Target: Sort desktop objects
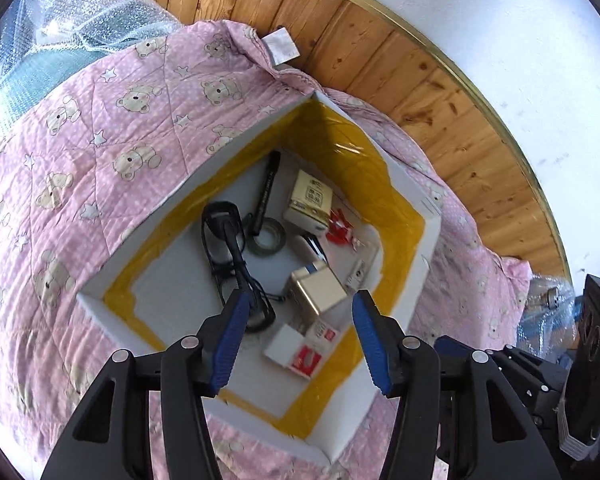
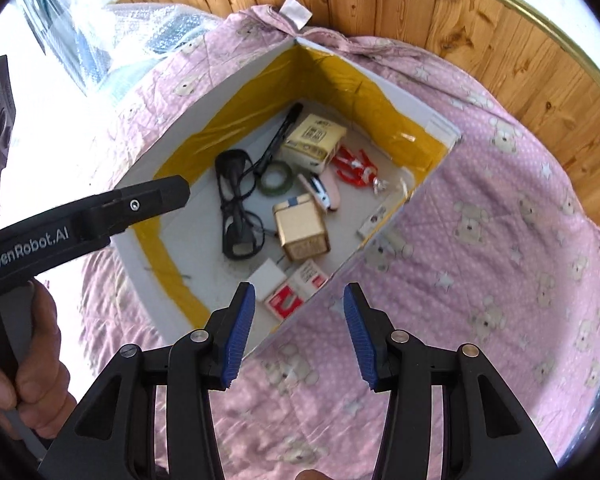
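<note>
Both tongs, left (image 1: 300,336) and right (image 2: 299,334), are held released and empty above the white box (image 2: 148,168) on the pink quilt (image 2: 500,220); glasses (image 2: 236,208), gold tin (image 2: 302,230) and marker (image 2: 278,138) are seen inside it.

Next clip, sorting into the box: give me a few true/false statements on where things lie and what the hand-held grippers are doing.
1. Both hand-held grippers, left and right, are open and hold nothing. True.
2. The black marker lies on the quilt. False: it lies inside the white box.
3. The gold tin is inside the box. True.
4. The glasses are red. False: black frames.
5. The box rests on a pink bear-print quilt. True.
</note>
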{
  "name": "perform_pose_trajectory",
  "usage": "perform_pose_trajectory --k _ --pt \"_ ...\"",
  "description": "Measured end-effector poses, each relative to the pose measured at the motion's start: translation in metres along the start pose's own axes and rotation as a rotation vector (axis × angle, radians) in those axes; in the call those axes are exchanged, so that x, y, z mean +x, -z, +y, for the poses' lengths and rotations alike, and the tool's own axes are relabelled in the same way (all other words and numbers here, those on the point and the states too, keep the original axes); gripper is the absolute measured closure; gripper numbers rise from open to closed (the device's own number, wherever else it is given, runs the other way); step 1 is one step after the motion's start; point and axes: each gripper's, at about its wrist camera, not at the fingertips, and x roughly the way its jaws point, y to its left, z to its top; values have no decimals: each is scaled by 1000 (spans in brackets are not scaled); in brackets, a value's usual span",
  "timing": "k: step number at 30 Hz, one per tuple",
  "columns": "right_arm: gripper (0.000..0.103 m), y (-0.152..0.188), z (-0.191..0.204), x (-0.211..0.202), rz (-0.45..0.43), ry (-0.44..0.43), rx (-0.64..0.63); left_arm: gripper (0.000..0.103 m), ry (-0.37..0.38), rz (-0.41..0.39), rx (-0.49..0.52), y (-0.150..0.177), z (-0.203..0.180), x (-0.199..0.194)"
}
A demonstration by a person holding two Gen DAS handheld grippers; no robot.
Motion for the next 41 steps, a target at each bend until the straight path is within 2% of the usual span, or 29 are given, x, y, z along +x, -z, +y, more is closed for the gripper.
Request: perform_pose_trajectory --k 8,17,19,23,41 --pt "53 16 16 -18 -9 64 -24 46 12 -14 23 22 -10 -25" --pt "51 27 28 -28 -14 61 -37 46 7 -22 50 39 -17 -43" --pt "45 28 32 -31 -20 67 -49 46 6 -24 52 41 -16 -46" --pt "40 28 41 -35 -29 76 -74 46 3 -25 54 45 -16 -50" --pt "39 25 56 -39 -41 93 -118 46 4 -27 39 53 -9 -58"
